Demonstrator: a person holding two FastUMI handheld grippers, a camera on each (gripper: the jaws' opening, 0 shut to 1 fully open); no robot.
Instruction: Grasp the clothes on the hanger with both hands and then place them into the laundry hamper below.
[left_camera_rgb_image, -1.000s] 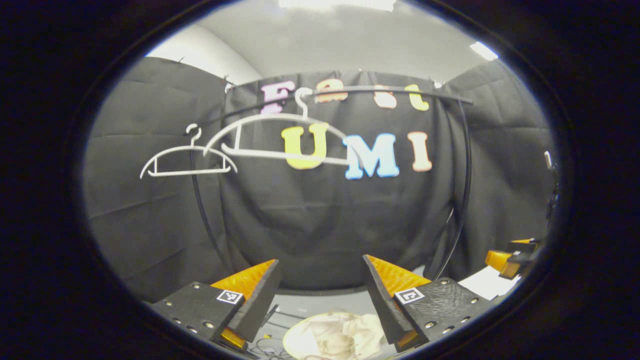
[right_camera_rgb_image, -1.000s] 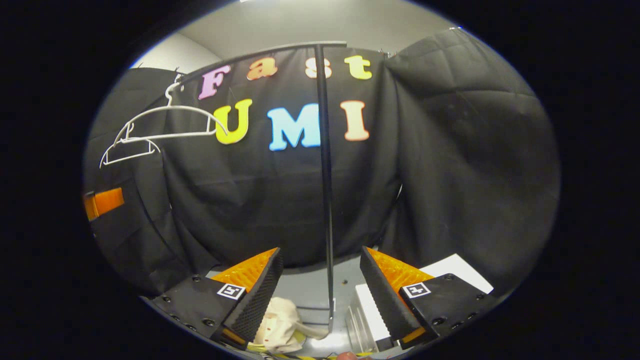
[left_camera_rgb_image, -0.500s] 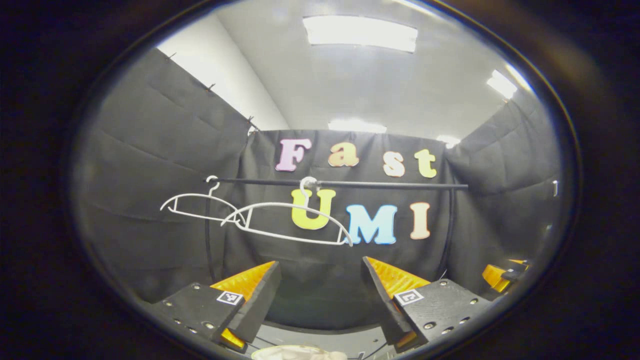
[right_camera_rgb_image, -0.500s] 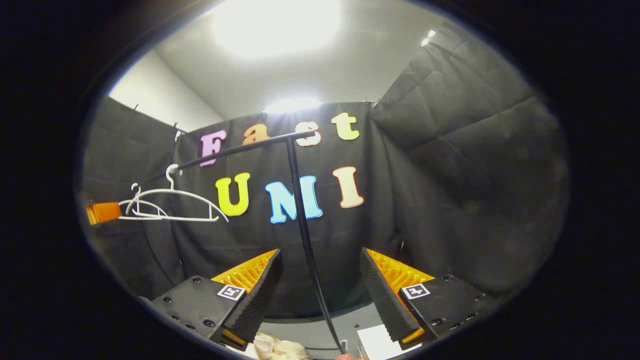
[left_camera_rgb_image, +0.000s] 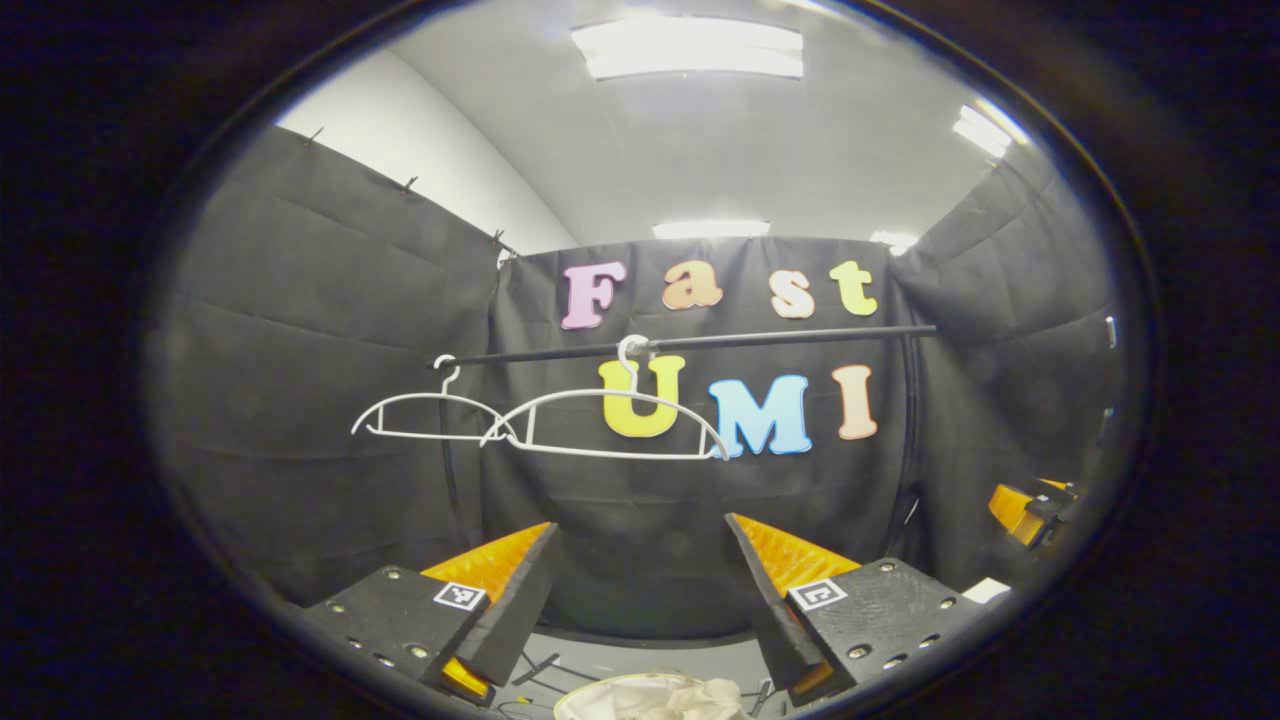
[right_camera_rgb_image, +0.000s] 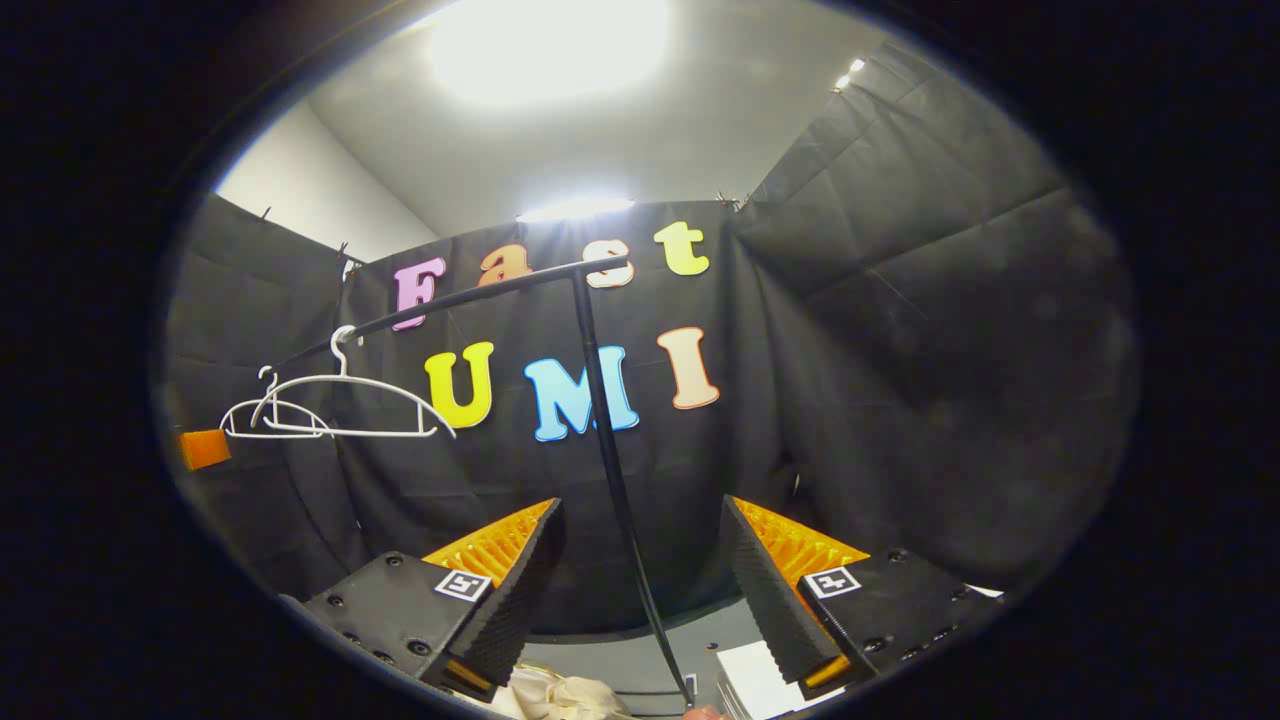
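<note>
Two bare white hangers (left_camera_rgb_image: 560, 425) hang from the black rail (left_camera_rgb_image: 700, 343) at 12 o'clock. The pale clothes (left_camera_rgb_image: 660, 697) lie in the hamper (left_camera_rgb_image: 575, 703) at 6 o'clock. The left hand-held gripper (left_camera_rgb_image: 640, 590) and right hand-held gripper (right_camera_rgb_image: 640, 585) point level, fingers apart, holding nothing.

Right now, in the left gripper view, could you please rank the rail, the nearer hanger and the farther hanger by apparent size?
1. Rail, longest.
2. Nearer hanger.
3. Farther hanger, which looks smaller, though its distance may account for that.
</note>
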